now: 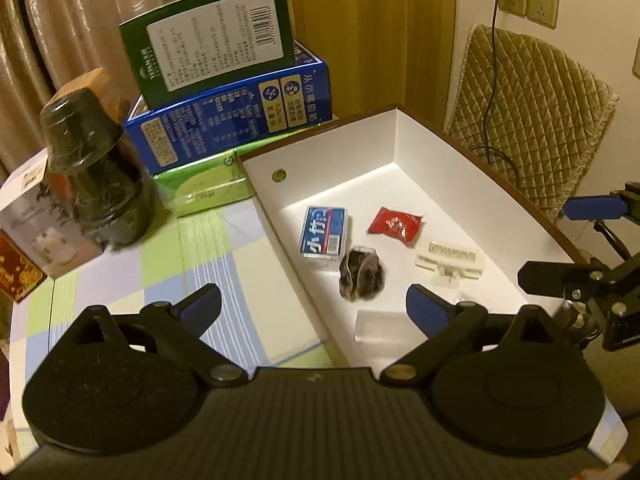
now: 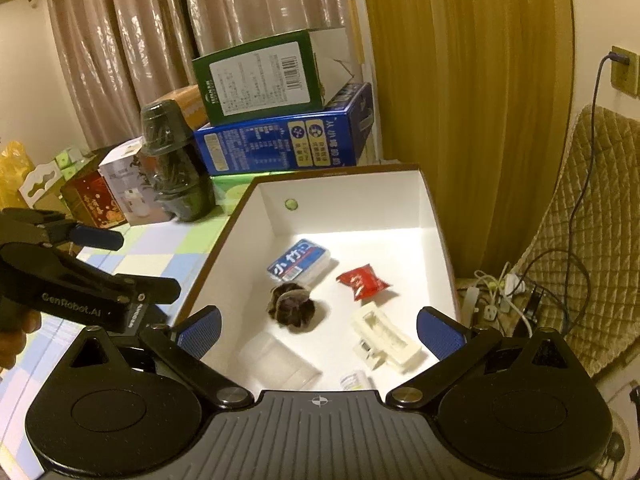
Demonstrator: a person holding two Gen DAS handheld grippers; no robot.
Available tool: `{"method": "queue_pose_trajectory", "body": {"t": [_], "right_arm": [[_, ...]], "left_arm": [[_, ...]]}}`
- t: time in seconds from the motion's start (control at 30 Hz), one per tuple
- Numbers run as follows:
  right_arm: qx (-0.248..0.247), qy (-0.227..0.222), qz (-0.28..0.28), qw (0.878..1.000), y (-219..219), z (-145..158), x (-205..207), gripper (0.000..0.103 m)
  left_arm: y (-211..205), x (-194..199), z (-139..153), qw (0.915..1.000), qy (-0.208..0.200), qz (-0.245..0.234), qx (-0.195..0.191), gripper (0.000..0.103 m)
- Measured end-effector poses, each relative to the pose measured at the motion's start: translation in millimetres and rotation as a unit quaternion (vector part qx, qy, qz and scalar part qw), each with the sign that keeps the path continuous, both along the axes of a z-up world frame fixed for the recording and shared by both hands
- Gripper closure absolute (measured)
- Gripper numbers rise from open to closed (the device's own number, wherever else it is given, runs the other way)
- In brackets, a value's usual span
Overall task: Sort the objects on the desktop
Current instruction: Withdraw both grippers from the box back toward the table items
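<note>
Left gripper (image 1: 314,306): fingers spread wide, nothing between them, hovering over the near left rim of the white box (image 1: 320,148). One blue-padded finger (image 1: 202,308) hangs above the checked cloth of the counter (image 1: 120,280), the other above the box floor.

Right gripper (image 2: 318,330): fingers released, empty, wide apart over the near end of the same box (image 2: 352,204).

Contents of the box, all lying flat on its white floor:
- Clear plastic case (image 2: 280,364), nearest the fingers, faint and see-through.
- Dark bundle (image 2: 292,306), brownish, crumpled, roughly round; no clear long axis.
- White clip (image 2: 386,338), oblong and ribbed, long axis slanting across the floor, near end toward the right gripper.
- Blue packet (image 2: 300,260) with white characters and a red stripe, rectangular, long axis slanting toward the far right corner; just beyond the bundle.
- Red sachet (image 2: 362,280), crinkled, sealed ends, long axis running left to right; apart from the packet.
- Small clear item (image 2: 354,380) at the near edge, partly hidden; cannot tell what it is.

Box walls: white inside, brown rim, green sticker (image 2: 291,204) on the far wall.

Beyond, on the counter: dark bottle (image 2: 176,160) upright, stacked blue carton (image 2: 280,140) and green carton (image 2: 260,76).
</note>
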State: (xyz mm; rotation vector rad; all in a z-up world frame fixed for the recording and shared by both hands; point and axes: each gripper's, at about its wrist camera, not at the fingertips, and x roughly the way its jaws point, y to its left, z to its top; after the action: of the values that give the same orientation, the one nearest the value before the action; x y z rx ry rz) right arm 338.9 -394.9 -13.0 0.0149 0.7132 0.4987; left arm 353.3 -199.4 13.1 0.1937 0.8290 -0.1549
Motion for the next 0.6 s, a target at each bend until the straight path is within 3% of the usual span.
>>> {"method": "queue_pose_trajectory", "body": {"t": [0.6], "right_arm": [[0.002, 0.019, -0.012, 1.0, 14, -1, -70, 0.002]], "left_arm": [[35, -80, -5, 0.999, 0.031, 0.03, -0.008, 0.006]]}}
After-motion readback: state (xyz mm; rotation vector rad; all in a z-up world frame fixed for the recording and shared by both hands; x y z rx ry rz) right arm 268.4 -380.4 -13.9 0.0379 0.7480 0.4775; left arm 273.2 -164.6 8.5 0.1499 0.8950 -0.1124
